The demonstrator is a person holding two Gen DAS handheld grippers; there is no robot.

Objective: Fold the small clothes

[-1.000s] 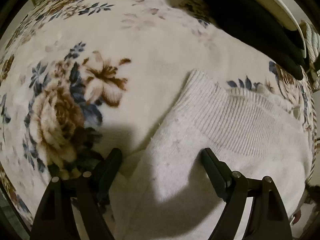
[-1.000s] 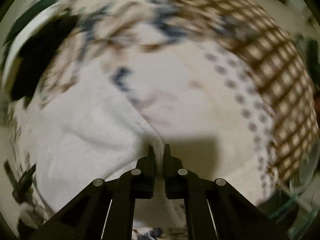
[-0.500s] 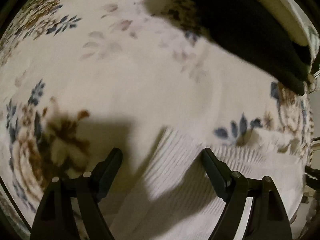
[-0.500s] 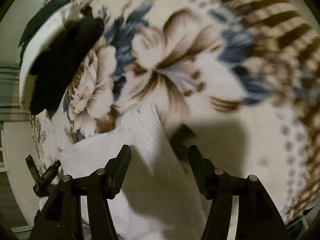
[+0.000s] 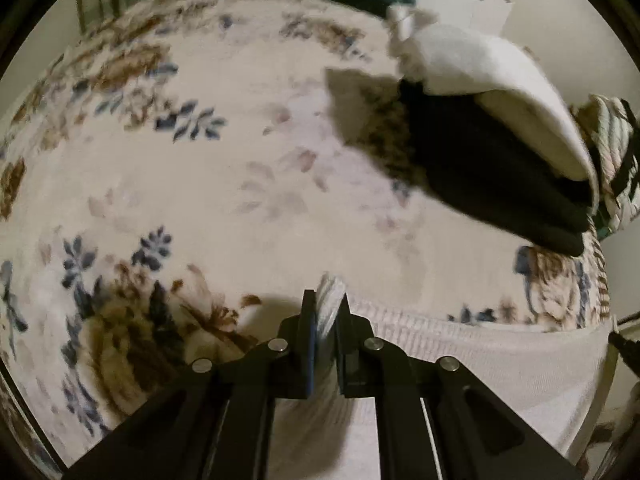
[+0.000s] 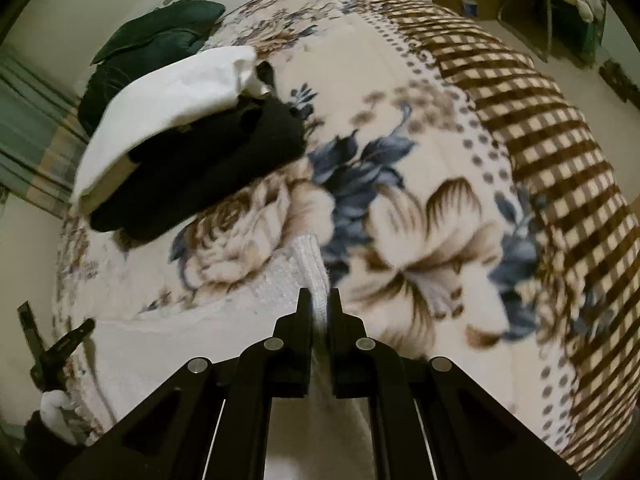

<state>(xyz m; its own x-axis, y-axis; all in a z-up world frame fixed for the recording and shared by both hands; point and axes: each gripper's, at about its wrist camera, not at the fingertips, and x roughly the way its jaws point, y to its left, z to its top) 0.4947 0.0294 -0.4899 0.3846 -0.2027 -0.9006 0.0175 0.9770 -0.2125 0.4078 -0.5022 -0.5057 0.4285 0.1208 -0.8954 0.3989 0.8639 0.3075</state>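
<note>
Sweater [image 5: 460, 360]: soft, light, floppy knit; probably stretches.
Left gripper [image 5: 326, 312]: pinching one ribbed corner.
Right gripper [image 6: 318, 304]: pinching the other corner.
Best hold: thick ribbed edge.

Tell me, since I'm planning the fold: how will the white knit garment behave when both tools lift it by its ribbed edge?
Probably floppy: the white knit garment lies slack on the floral blanket, so it should sag between the left tool and right tool. Likely light. The ribbed knit looks grippy, so slipping seems unlikely.
</note>
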